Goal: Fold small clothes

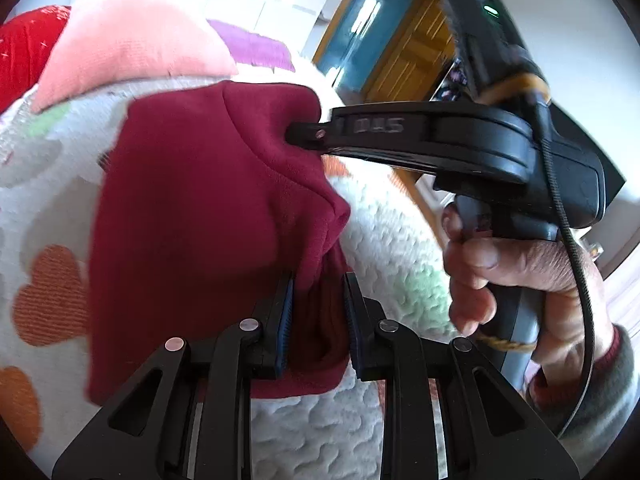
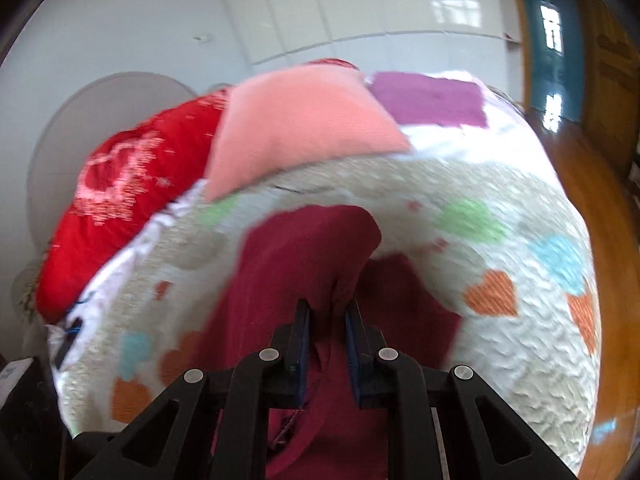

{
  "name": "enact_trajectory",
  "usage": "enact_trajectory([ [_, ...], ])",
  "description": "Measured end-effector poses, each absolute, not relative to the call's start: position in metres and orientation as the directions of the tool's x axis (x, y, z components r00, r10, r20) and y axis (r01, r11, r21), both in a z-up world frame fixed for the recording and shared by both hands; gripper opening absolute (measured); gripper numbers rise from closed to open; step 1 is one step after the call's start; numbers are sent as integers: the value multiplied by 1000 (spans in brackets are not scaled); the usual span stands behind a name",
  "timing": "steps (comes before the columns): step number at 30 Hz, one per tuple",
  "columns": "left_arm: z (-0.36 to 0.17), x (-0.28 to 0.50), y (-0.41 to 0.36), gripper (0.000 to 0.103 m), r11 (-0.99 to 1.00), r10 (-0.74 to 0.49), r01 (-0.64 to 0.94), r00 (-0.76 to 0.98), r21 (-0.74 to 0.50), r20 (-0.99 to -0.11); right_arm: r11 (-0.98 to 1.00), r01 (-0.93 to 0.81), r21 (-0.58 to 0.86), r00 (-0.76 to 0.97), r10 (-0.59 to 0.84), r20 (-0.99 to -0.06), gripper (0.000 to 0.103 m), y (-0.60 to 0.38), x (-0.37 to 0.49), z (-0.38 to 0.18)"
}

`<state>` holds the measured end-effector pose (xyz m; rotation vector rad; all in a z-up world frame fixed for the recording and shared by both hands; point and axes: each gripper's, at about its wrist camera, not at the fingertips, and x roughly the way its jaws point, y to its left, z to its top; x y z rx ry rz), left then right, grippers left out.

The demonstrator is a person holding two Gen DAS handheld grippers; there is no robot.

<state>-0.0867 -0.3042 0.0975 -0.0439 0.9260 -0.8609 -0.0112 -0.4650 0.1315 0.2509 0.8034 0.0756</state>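
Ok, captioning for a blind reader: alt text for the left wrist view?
Left gripper and right gripper both pinch a maroon garment, lifting it over a white heart-patterned blanket. A pink cloth lies behind.

1. maroon garment (image 1: 208, 208) fills the gap between the left gripper's (image 1: 318, 320) jaws and blocks ahead.
2. right gripper (image 1: 308, 136) crosses ahead-right of those jaws.
3. pink cloth (image 2: 304, 128) and red cloth (image 2: 132, 196) lie well beyond the right jaws; blanket (image 2: 500, 340) open to their right.

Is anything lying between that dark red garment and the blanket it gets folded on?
Nothing visible does. Both the left gripper and right gripper already pinch the maroon garment, and the heart-patterned blanket around it shows nothing else nearby.
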Motion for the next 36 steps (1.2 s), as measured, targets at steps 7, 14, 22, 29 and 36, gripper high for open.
enact_trajectory([
  [7, 97, -86, -303, 26, 682, -625, 631, 239, -371, -743, 969, 147, 196, 650, 55, -758, 14, -490, -7, 86],
  [14, 127, -84, -241, 60, 787, -530, 583, 472, -201, -705, 920, 81, 384, 707, 219, -673, 57, -493, -58, 118],
  [22, 82, -66, -235, 60, 837, -439, 517, 442, -178, -782, 925, 36, 379, 630, 273, -727, 16, -457, -65, 81],
  [29, 71, -67, -244, 60, 848, -413, 507, 456, -152, -788, 973, 59, 224, 613, 142, -777, 15, -451, -66, 65],
  [36, 83, -72, -238, 60, 861, -388, 497, 508, -107, -769, 950, 70, 305, 611, 201, -766, 43, -461, -81, 81],
])
